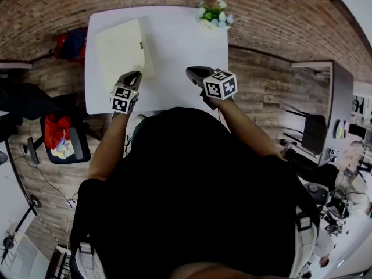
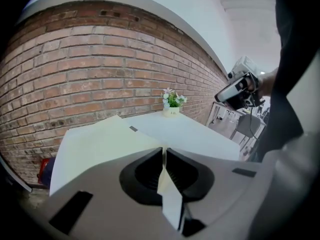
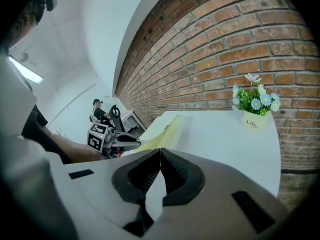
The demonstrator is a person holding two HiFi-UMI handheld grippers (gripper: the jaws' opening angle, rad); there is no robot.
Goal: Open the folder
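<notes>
White table (image 1: 174, 51): bare from centre to its 3 o'clock edge.
Cream folder (image 1: 119, 54): at the table's 10 o'clock, cover lifted along its near edge.
Left gripper (image 1: 135, 75): clenched on the folder's cover edge.
Right gripper (image 1: 190, 71): jaws pressed together, empty, over the 6 o'clock edge.
Flower pot (image 3: 252, 120): at 1 o'clock, marked "Life".

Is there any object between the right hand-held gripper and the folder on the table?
Nothing visible. Only bare table lies between the right hand-held gripper and the folder. The flower pot stands at the far corner, aside. The left hand-held gripper is shut on the folder's cover.
</notes>
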